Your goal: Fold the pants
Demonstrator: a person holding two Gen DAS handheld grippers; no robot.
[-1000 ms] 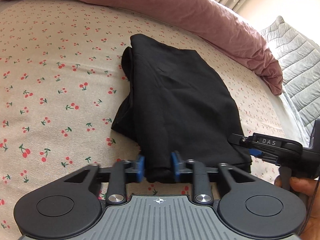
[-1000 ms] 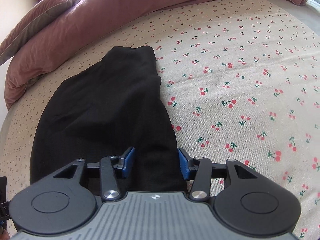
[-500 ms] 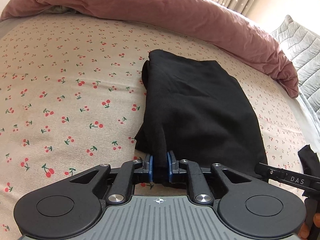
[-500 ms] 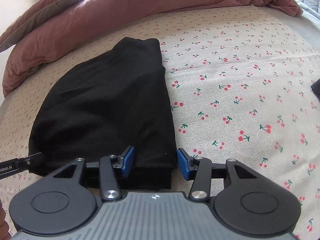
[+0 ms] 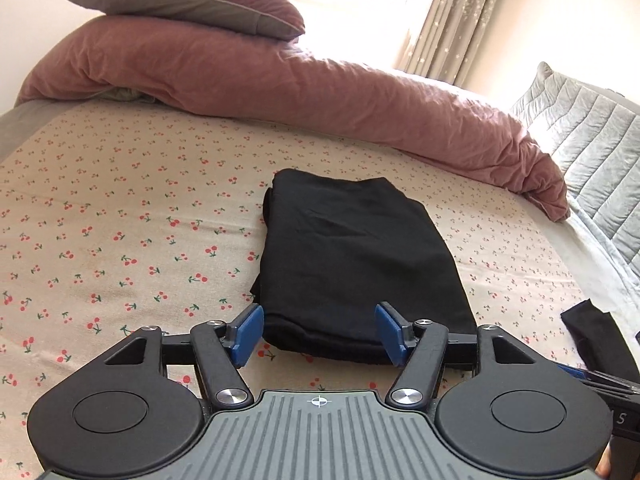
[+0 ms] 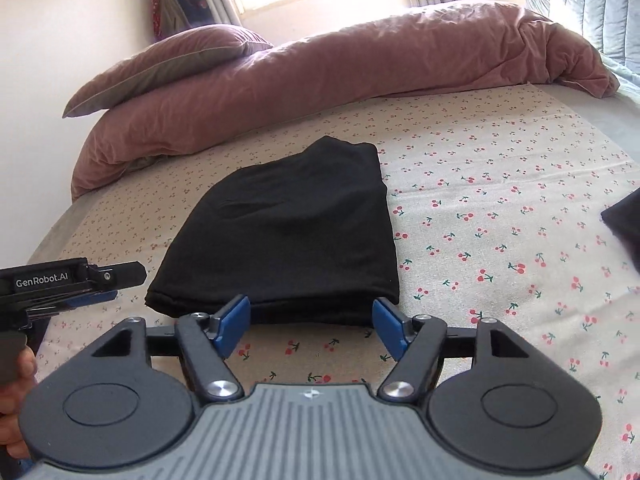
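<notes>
The black pants lie folded into a compact rectangle on the cherry-print bedsheet; the right wrist view shows the same pants. My left gripper hangs just short of the fold's near edge, its jaws opening, with the blue pads clear of the cloth. My right gripper is likewise drawn back from the near edge, jaws opening and nothing pressed between the pads. The left gripper's body shows at the left of the right wrist view, held by a hand.
A rumpled mauve duvet runs along the far side of the bed with a pillow on top. A grey quilted cover lies at the right. Another dark cloth sits at the bed's right edge, also seen as dark cloth.
Both grippers let go of the pants' near edge, opened wide and drew back and upward. The folded pants now lie flat on the sheet.
</notes>
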